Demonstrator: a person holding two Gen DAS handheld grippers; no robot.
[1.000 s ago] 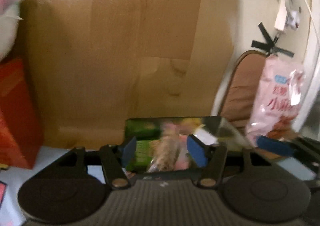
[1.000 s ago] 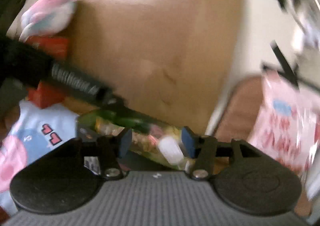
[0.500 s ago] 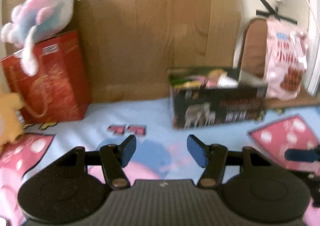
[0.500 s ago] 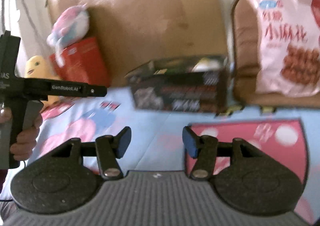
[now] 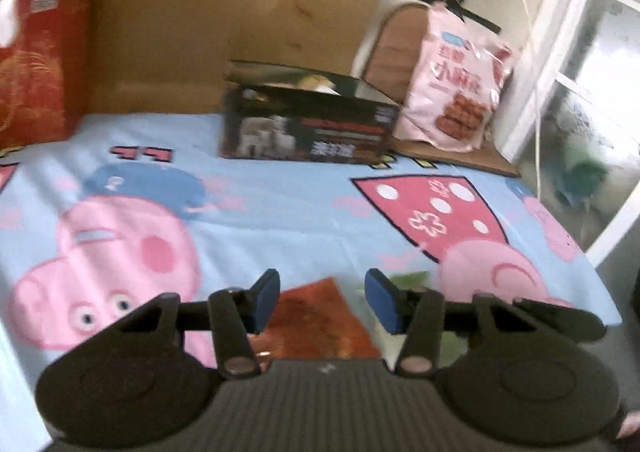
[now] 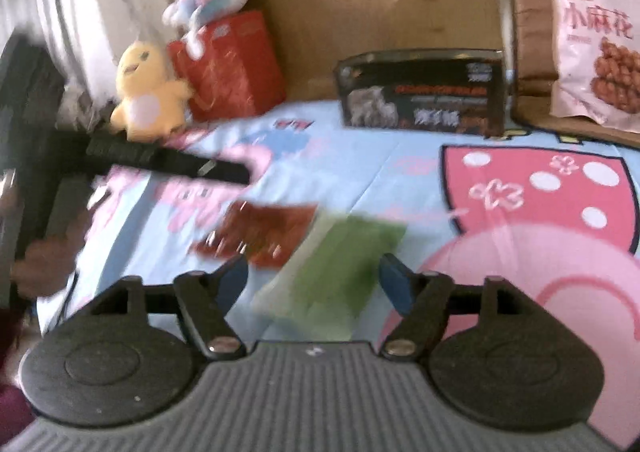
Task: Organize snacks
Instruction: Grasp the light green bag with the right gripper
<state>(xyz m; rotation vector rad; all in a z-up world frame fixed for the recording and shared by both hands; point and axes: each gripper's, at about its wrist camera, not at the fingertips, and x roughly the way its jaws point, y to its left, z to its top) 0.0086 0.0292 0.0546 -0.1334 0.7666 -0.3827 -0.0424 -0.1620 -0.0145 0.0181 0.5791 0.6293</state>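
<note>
Red packet between closing left hand-held gripper jaws, untouched

We see a flat red-brown snack packet beside a flat green snack packet (both blurred), well short of the open black cardboard box.

Yellow plush chick, cartoon-pig bedsheet
</note>
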